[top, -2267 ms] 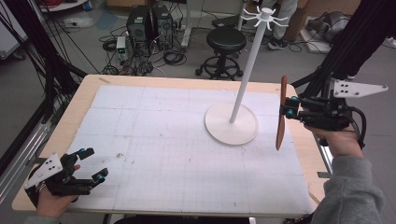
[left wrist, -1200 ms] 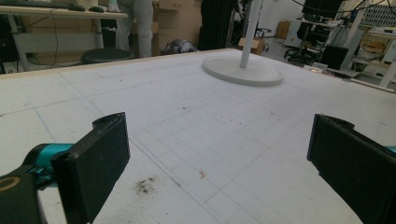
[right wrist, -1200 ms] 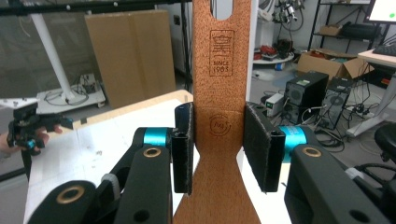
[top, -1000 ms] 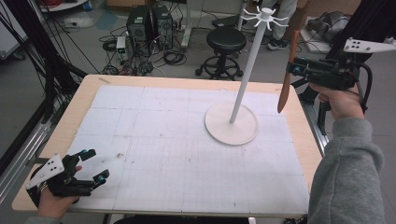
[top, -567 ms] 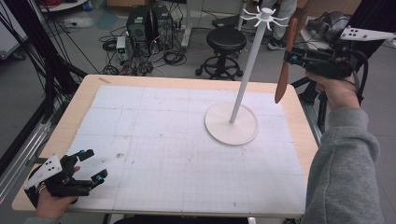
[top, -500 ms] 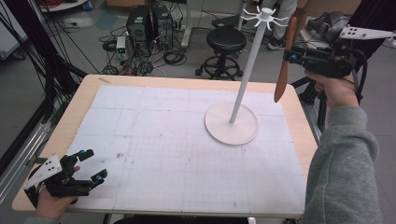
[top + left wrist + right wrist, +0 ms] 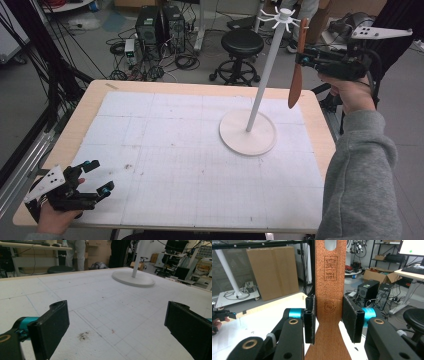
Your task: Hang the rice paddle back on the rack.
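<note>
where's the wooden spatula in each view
High view: spatula upper right, hanging blade down from the right gripper, beside the stand's top.
Left gripper view: not in it.
Right gripper view: spatula centre, clamped between the jaws.
Shared landmark: the white table mat.

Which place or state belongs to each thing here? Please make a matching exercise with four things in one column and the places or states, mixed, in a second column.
Things:
1. wooden spatula
2. white stand
3. left claw
4. black stool

Places or states:
A. on the floor beyond the far edge of the table
B. open, near the table's near left corner
C. held upright in the right claw, up by the hooks at the top of the pole
D. its round base rests on the white mat

Pairs: 1-C, 2-D, 3-B, 4-A
</note>
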Motion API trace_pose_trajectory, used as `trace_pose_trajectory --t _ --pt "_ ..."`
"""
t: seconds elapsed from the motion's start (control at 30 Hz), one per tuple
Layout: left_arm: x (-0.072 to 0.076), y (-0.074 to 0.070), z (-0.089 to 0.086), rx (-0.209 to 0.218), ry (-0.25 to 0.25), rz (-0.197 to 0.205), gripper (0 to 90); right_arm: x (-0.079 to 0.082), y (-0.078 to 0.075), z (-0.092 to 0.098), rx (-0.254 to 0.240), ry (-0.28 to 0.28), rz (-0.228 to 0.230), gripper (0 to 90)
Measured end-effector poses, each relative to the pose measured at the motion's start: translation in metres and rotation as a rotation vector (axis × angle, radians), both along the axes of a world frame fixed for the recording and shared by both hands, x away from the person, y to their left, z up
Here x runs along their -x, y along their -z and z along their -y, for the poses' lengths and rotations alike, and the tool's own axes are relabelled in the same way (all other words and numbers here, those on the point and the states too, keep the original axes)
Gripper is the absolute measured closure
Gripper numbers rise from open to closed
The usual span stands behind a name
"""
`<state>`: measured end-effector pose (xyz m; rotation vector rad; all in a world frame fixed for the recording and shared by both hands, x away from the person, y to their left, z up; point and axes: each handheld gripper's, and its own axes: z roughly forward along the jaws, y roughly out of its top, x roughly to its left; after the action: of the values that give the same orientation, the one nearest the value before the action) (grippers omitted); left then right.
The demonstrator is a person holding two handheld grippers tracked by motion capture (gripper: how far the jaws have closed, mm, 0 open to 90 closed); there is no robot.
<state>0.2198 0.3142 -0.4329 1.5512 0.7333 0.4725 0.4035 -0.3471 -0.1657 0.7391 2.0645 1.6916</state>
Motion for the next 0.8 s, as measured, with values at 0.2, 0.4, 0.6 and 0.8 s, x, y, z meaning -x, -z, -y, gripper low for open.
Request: trace_pose_trajectory --t 0.2,0.4,0.6,0.8 --pt "0.000 0.000 0.000 0.000 -0.001 0.000 6.3 -0.002 0.002 -0.002 0.007 0.002 -0.007 65.1" --pt "0.000 0.000 0.000 -0.002 0.003 0.000 6.2 -0.005 0.006 -0.003 0.003 0.024 -0.013 65.1" --pt "-0.001 0.000 -0.001 0.001 -0.004 0.000 6.3 -0.005 0.006 -0.006 0.006 0.031 -0.004 64.9" --pt "0.000 -0.001 0.001 -0.002 0.002 0.001 6.3 -0.002 0.010 -0.010 0.013 0.040 0.002 58.0"
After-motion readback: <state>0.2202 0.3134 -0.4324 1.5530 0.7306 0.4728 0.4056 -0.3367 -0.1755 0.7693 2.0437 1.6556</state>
